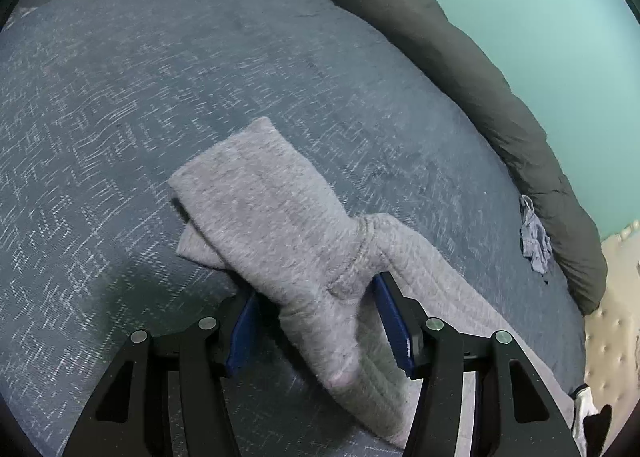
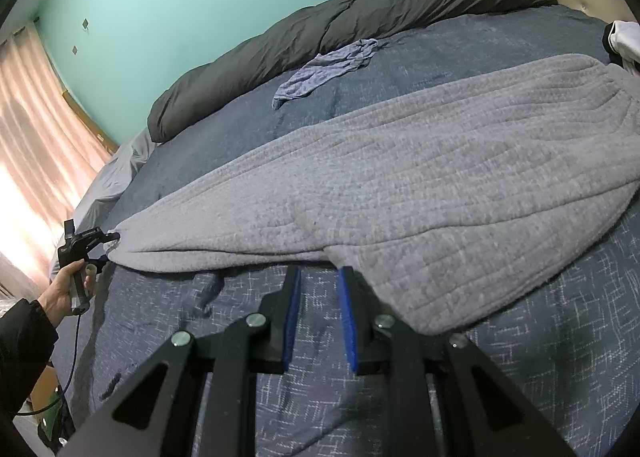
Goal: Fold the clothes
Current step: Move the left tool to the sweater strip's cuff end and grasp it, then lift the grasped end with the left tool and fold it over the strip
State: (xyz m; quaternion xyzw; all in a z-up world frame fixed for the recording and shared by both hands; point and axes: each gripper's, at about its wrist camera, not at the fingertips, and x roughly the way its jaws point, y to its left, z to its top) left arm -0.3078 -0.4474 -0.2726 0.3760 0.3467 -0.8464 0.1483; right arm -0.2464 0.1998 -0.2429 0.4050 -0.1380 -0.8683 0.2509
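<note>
On the bed [image 2: 540, 357], a grey knit garment [image 2: 400, 185] lies stretched out long, with one narrow end doubled back over itself, so the folding looks partly done at most; most of the cloth is still one flat layer. The left gripper [image 1: 320, 321] has that bunched end between its jaws, which stand fairly wide around it. The right gripper [image 2: 318, 309], jaws narrowly parted and empty, sits just beside the near hem. A small blue cloth [image 2: 320, 73] lies near the dark duvet [image 2: 360, 13].
</note>
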